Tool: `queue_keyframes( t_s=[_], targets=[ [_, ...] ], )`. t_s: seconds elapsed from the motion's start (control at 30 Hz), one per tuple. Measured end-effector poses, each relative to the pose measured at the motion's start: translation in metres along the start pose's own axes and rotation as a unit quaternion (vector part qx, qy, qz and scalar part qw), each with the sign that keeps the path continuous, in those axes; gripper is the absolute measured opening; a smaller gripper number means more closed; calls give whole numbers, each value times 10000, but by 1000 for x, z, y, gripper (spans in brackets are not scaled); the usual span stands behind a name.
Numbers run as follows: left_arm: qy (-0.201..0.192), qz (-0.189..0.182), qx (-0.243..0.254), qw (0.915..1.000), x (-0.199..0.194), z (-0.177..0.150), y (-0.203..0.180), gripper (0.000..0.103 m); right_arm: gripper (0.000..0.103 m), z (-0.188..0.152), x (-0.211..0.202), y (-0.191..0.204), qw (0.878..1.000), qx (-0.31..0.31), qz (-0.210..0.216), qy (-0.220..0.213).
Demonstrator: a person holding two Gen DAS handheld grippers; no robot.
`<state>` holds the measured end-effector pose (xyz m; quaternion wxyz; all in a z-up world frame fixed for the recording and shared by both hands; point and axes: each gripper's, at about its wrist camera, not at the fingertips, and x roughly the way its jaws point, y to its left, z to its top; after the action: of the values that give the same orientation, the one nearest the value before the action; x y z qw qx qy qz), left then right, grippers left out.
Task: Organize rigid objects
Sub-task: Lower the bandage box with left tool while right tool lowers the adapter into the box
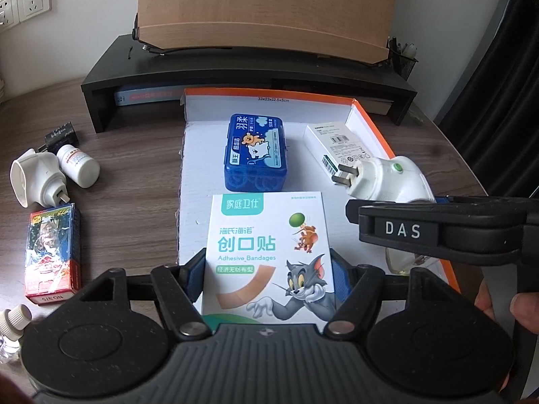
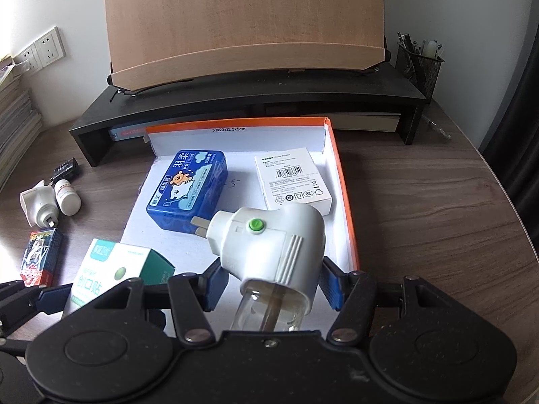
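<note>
Left gripper point(image 1: 267, 269) is clamping the bandage box point(image 1: 269, 256) between its blue pads, hanging over the near edge of the tray point(image 2: 343, 181). Right gripper point(image 2: 273, 284) is gripping the white plug-in point(image 2: 273, 245) by its sides, prongs pointing at the blue tin point(image 2: 188, 190) near the tray's back wall. A white carton point(image 2: 293, 176) is sitting in the tray's back right corner. A pill bottle point(image 1: 78, 165) and card box point(image 1: 54, 252) are lying off to the desk's point(image 2: 421, 219) left side.

Bare tray point(image 2: 340, 181) floor front-right, blue tin point(image 2: 188, 190) & white box point(image 2: 293, 178) block rear, riser point(image 2: 249, 101) behind.
</note>
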<state>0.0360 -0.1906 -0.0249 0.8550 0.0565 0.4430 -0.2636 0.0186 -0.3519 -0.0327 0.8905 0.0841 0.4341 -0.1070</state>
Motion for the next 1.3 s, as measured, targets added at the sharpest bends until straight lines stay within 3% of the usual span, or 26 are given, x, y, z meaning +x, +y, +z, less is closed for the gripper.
queue_keyframes(
  t_s=[0.77, 1.0, 1.1, 1.3],
  targets=[
    [7, 7, 81, 10000, 10, 6, -14, 71, 70, 8, 10, -1, 9998, -169, 47, 34],
    [58, -285, 56, 9996, 16, 6, -17, 72, 70, 14, -1, -4, 9996, -157, 60, -225],
    [22, -416, 77, 9991, 13, 5, -18, 80, 70, 14, -9, -6, 9993, -99, 103, -341],
    [-146, -342, -50, 9993, -3, 6, -12, 83, 73, 15, -30, -1, 9977, -83, 97, -671]
  ],
)
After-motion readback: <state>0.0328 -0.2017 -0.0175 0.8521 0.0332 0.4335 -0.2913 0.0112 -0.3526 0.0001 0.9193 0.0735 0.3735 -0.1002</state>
